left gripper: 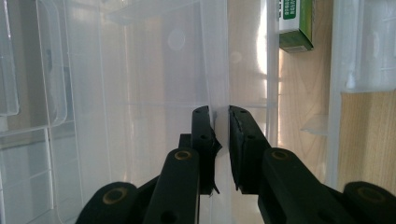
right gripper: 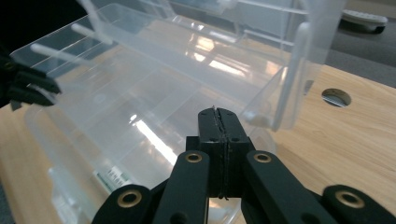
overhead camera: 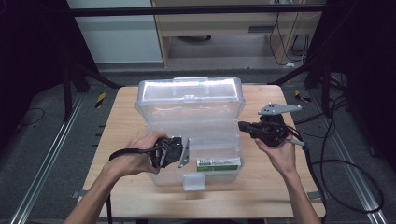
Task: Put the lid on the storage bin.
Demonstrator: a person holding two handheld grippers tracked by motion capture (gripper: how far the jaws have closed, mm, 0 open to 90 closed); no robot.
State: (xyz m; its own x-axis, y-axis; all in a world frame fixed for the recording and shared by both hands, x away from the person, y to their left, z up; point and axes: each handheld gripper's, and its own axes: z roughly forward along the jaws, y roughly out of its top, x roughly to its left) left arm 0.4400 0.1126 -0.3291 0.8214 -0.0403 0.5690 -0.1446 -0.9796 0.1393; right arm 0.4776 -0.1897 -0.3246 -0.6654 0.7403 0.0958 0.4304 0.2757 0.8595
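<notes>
Lid up, clear box (overhead camera: 191,140) open mid-frame; left gripper (left gripper: 221,114) pinches its wall (green carton (overhead camera: 218,163) already inside), right gripper (right gripper: 217,113) closed, empty.

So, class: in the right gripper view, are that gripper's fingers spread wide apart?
No: the right gripper has its fingers pressed flat together, with nothing between them, in front of the clear plastic box.

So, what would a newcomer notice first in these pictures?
First the big clear plastic box, open in the middle of the wooden table, its lid upright at the back. Next the left tool, whose jaws straddle the box's thin left wall, and the right tool, jaws shut, just off its right wall. A small green-and-white carton lies inside, near the front.
</notes>
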